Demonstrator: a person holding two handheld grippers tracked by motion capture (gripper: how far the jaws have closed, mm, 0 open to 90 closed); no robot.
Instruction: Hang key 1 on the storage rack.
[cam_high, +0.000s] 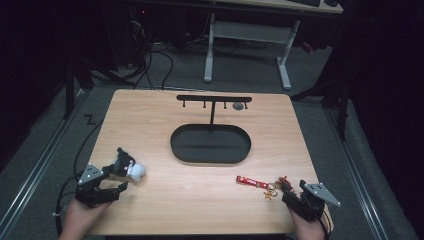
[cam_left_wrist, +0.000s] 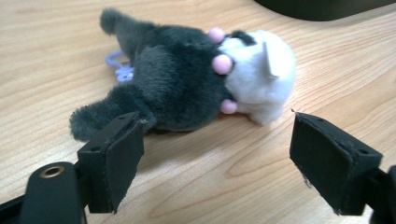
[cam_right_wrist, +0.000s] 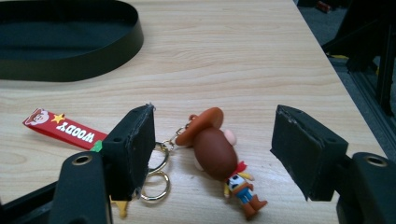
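Note:
A grey and white plush toy (cam_high: 127, 166) (cam_left_wrist: 196, 81) with pink beads and a lilac loop lies on the wooden table at the front left. My left gripper (cam_high: 111, 181) (cam_left_wrist: 219, 161) stands open just short of it, nothing between its pads. At the front right lies a Woody keychain: a small cowboy figure (cam_right_wrist: 219, 156) (cam_high: 283, 184), gold rings (cam_right_wrist: 156, 175) and a red strap (cam_high: 250, 181) (cam_right_wrist: 63, 128). My right gripper (cam_high: 295, 196) (cam_right_wrist: 215, 156) is open around the figure, pads apart from it on both sides.
A black oval tray (cam_high: 210, 155) (cam_right_wrist: 112, 51) sits mid-table, with a black T-shaped hook rack (cam_high: 214, 99) rising behind it. A small grey object (cam_high: 238, 106) hangs by the rack's right end. The table edge (cam_right_wrist: 327, 60) runs close on the right.

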